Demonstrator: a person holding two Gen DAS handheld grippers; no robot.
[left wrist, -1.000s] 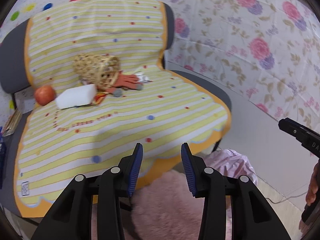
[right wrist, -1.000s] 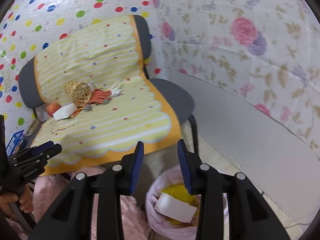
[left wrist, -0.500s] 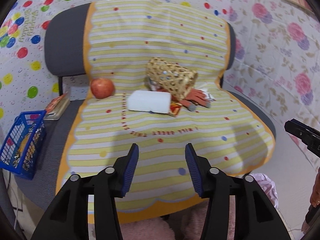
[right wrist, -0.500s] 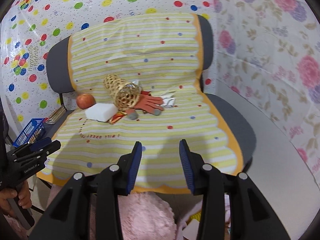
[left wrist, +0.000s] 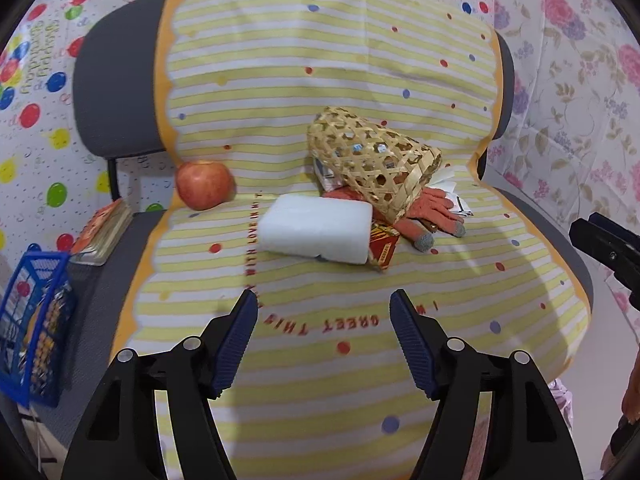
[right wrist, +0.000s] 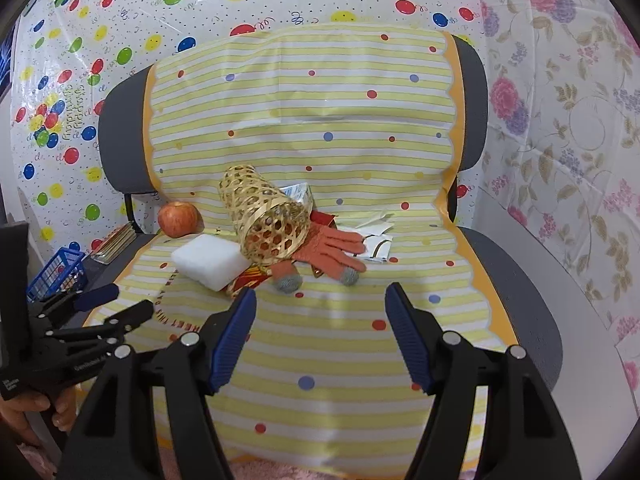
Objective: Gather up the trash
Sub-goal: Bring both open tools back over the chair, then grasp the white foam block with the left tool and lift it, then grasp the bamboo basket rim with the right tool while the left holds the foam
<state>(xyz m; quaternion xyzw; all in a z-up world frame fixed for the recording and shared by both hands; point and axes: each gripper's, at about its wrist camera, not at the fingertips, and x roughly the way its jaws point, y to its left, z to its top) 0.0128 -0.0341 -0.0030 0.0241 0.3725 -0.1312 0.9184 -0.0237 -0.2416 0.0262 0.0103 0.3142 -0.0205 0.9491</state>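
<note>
On the striped chair cover [left wrist: 360, 360] lie a white foam block [left wrist: 316, 228], a red snack wrapper [left wrist: 382, 246], an orange glove [left wrist: 434, 210], crumpled white paper [right wrist: 376, 240], a small carton [right wrist: 298, 194] and a tipped woven basket [left wrist: 376, 162]. My left gripper [left wrist: 324, 320] is open and empty, just in front of the foam block. My right gripper [right wrist: 320, 314] is open and empty, in front of the glove [right wrist: 328, 246] and foam block [right wrist: 210, 262].
A red apple [left wrist: 204, 184] sits left of the foam block. A blue basket [left wrist: 32, 328] and a book [left wrist: 104, 232] rest on the grey seat at left. Patterned sheets cover the walls. The left gripper shows at the right wrist view's lower left [right wrist: 92, 320].
Both grippers swung up from the floor and trash bag toward the chair seat and came closer to the items. Both jaws opened wider.
</note>
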